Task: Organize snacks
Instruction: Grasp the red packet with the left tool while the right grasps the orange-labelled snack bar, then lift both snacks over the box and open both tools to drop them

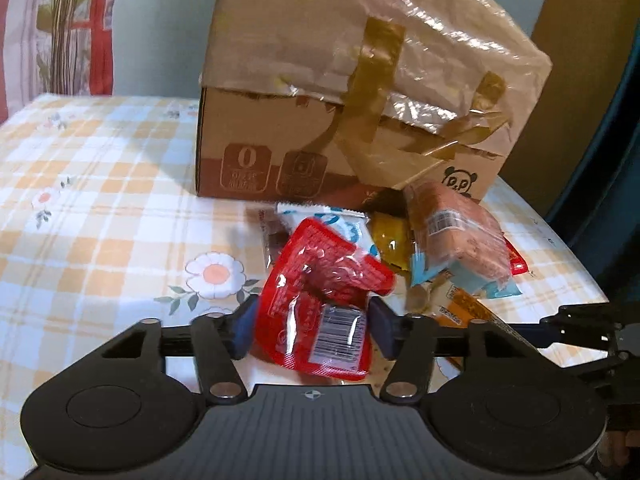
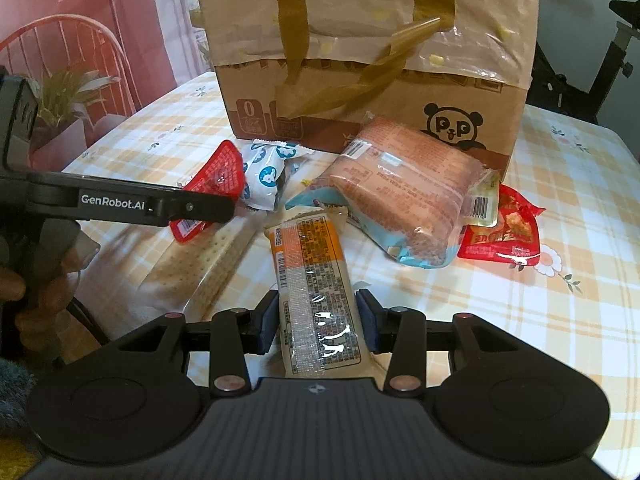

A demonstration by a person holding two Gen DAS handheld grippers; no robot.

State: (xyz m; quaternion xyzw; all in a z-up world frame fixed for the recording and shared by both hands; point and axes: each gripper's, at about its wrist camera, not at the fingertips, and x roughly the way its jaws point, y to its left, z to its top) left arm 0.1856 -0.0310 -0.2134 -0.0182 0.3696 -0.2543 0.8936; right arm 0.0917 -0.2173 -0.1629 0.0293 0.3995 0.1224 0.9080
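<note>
Two packets gripped — orange snack bar [image 2: 316, 300] lengthwise (away from right gripper [image 2: 316, 322]).

checked tablecloth [image 1: 100, 216], potted plant [image 2: 60, 100]

We see the taped brown cardboard box [image 2: 372, 92] standing on the checked tablecloth [image 2: 560, 280]; the snack packets lie heaped just before it (the clear-wrapped brown cake pack [image 2: 404, 184] topmost), the long orange-and-white wrapped bar [image 2: 316, 276] nearer us.
</note>
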